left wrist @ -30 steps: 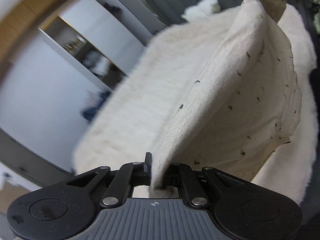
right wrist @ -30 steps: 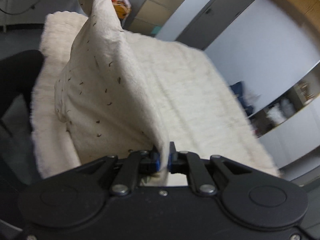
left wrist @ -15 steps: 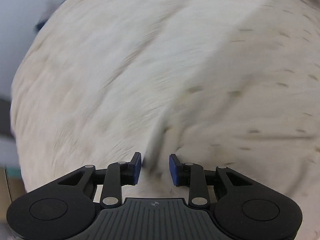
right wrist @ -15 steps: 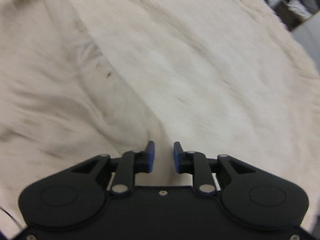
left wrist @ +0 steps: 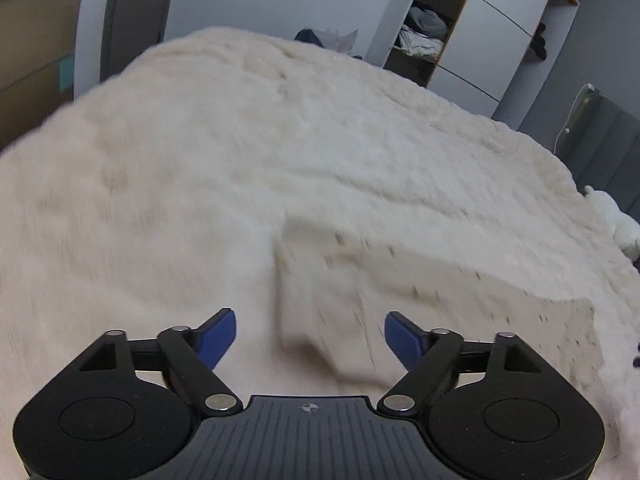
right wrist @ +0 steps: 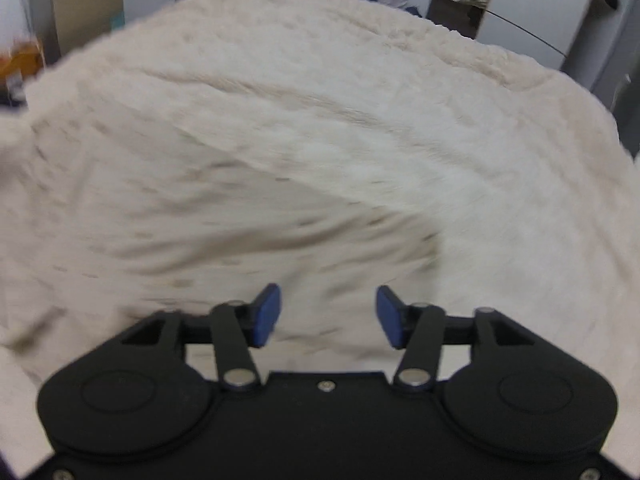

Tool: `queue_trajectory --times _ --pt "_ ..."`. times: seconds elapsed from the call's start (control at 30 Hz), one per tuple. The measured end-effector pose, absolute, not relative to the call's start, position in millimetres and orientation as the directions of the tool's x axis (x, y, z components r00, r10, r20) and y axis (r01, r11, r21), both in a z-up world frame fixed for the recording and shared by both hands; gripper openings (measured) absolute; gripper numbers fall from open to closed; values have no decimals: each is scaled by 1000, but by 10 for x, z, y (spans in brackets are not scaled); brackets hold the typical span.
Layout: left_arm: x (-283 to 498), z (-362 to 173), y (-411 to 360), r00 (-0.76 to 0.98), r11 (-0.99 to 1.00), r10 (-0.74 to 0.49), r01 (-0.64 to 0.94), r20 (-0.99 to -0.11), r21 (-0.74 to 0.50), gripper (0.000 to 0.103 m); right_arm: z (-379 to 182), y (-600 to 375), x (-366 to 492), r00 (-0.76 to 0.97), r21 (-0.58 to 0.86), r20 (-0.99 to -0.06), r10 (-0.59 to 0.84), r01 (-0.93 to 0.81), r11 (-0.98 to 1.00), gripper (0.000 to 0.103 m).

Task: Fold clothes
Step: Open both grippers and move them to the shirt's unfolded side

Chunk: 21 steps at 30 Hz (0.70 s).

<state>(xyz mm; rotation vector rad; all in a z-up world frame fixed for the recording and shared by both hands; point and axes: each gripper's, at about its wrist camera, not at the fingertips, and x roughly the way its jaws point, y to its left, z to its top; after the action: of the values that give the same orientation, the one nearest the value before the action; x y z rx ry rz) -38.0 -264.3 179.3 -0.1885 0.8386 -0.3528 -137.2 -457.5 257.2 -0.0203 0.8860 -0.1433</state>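
A big bed covered by a shaggy cream blanket (left wrist: 280, 128) fills the room and serves as the folding surface, soft and wide enough to spread a garment flat. On it, at the near edge, lies the speckled beige garment (left wrist: 460, 300), laid out so its edges can be squared; its corner reaches right up in front of each tool. The left gripper (left wrist: 310, 338) hangs just over that corner, its blue pads spread and opening wider, nothing pinched between them. The right gripper (right wrist: 328, 316) does likewise over the cloth's other end, fingers parting, clear of the fabric. Motion blur hides the finer creases.
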Motion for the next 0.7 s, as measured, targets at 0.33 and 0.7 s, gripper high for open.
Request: queue_trajectory --times 0.33,0.7 --pt "-1039 1262 -2052 492 850 -525 265 -695 -454 82 2260 -2632 -1991 727 69 -685 -36 114 991 60" --pt "-1421 821 -2004 277 712 -700 337 -658 -616 2 2409 -1889 -1572 742 147 -668 52 63 987 60"
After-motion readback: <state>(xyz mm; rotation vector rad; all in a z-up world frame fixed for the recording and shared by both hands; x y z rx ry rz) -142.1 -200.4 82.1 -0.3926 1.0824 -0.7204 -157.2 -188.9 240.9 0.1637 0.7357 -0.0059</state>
